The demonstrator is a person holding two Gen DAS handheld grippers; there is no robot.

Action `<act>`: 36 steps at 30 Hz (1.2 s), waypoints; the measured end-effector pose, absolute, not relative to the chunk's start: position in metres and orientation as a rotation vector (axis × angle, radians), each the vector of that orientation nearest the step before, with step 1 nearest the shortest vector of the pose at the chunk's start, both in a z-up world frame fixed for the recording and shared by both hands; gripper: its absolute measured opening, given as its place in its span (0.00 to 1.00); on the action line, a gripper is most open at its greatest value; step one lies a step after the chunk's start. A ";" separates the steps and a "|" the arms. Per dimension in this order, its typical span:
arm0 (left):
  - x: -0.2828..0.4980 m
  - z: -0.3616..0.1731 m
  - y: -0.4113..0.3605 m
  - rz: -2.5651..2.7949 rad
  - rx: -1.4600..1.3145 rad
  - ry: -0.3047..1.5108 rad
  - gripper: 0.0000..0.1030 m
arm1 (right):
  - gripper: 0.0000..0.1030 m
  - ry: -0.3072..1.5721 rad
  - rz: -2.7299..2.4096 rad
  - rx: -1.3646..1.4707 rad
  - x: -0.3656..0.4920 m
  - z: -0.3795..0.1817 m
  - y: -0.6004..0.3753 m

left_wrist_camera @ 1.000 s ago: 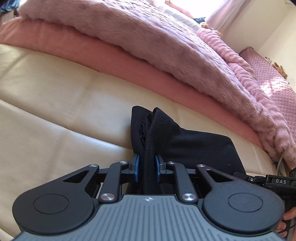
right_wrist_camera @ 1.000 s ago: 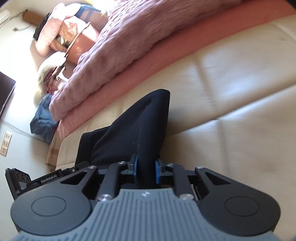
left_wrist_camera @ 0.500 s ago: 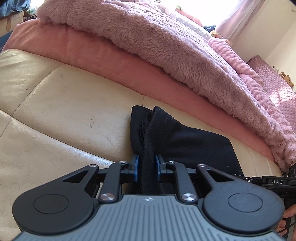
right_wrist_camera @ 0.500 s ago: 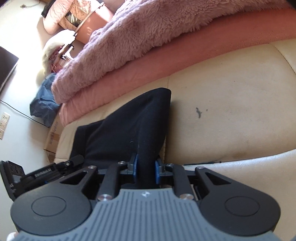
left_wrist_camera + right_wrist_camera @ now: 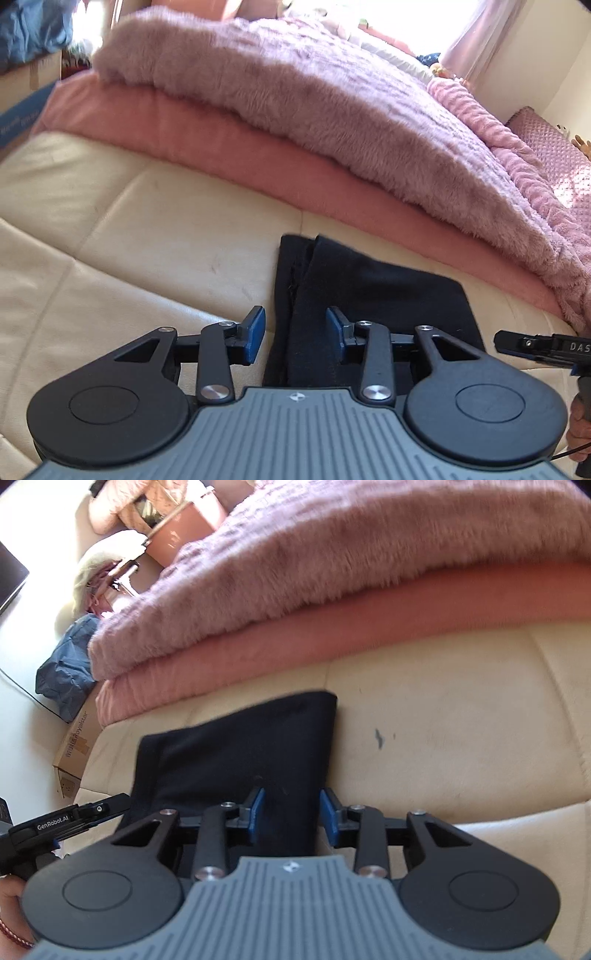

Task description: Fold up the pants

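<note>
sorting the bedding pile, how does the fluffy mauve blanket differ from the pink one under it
The fluffy mauve blanket has a long, shaggy pile; the pink blanket looks smooth and short-napped. The mauve one lies on top, while the pink one sits beneath it with its edge sticking out onto the cream sofa. The mauve is a dusty purple-pink, the lower one a salmon pink. Both lie behind the black pants.
</note>
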State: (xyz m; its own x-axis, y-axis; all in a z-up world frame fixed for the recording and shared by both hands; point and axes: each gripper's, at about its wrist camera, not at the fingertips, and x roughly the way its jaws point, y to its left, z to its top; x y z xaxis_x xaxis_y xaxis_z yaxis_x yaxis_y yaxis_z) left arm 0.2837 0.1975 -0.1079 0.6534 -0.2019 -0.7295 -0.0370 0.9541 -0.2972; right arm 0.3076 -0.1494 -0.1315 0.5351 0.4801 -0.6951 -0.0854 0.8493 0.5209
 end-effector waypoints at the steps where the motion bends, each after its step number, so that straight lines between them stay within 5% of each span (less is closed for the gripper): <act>1: 0.279 -0.098 0.191 -0.089 -0.273 0.837 0.42 | 0.31 0.931 0.353 0.440 0.303 -0.121 -0.149; 8: 0.224 -0.023 0.135 -0.065 -0.059 0.655 0.49 | 0.52 0.718 0.344 0.274 0.242 -0.036 -0.140; 15: 0.160 0.027 0.099 -0.030 0.038 0.472 0.72 | 0.79 0.519 0.291 0.149 0.155 0.023 -0.134; 21: 0.121 0.042 0.079 0.033 0.103 0.390 0.91 | 0.80 0.426 0.248 0.128 0.094 0.043 -0.131; 36: 0.082 -0.005 0.064 0.042 0.102 0.520 0.95 | 0.80 0.508 0.178 0.087 0.022 -0.002 -0.107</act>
